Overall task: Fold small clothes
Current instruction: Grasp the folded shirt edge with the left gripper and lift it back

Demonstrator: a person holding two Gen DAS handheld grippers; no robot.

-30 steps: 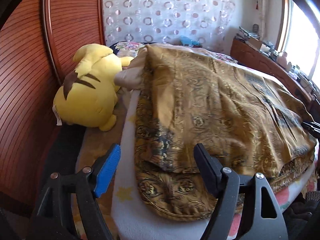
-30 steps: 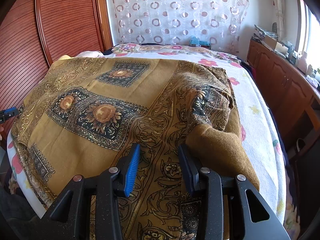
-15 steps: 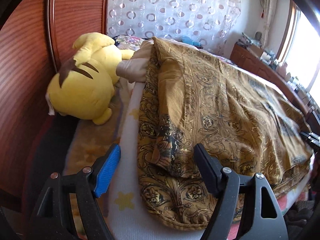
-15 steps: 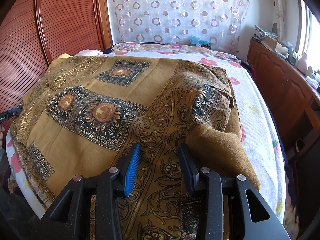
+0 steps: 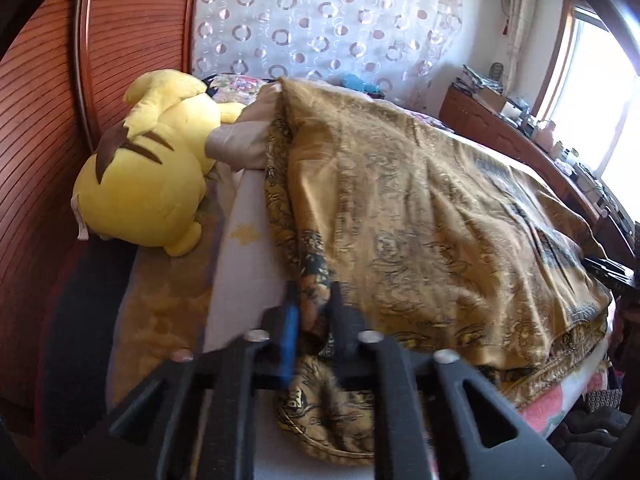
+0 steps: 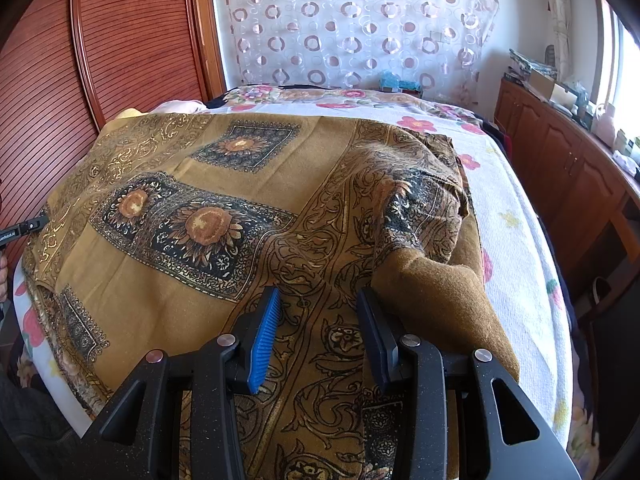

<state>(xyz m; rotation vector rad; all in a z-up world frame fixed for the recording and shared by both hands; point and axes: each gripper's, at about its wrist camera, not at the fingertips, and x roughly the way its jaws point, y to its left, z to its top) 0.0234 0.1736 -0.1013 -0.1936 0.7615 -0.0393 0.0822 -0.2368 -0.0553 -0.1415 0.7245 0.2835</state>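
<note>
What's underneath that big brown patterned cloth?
The brown patterned cloth lies on a white flowered bedspread, bare at its edges. A beige pillow pokes out beside the yellow plush toy. Anything else is covered.

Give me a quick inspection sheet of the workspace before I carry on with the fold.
Surface: bed with a white flowered cover.
Job's things: brown patterned cloth spread across the bed, one corner folded back at its right side.
Clutter: yellow plush toy beside the cloth's left edge; beige pillow partly under the cloth.
Grippers: left gripper has just been closing, pinching the cloth's near edge; right gripper has its jaws apart over the cloth, pads not pressing it.
Cables: nothing seen.
Surroundings: wooden wardrobe, circle-print curtain, wooden cabinet under a window.
</note>
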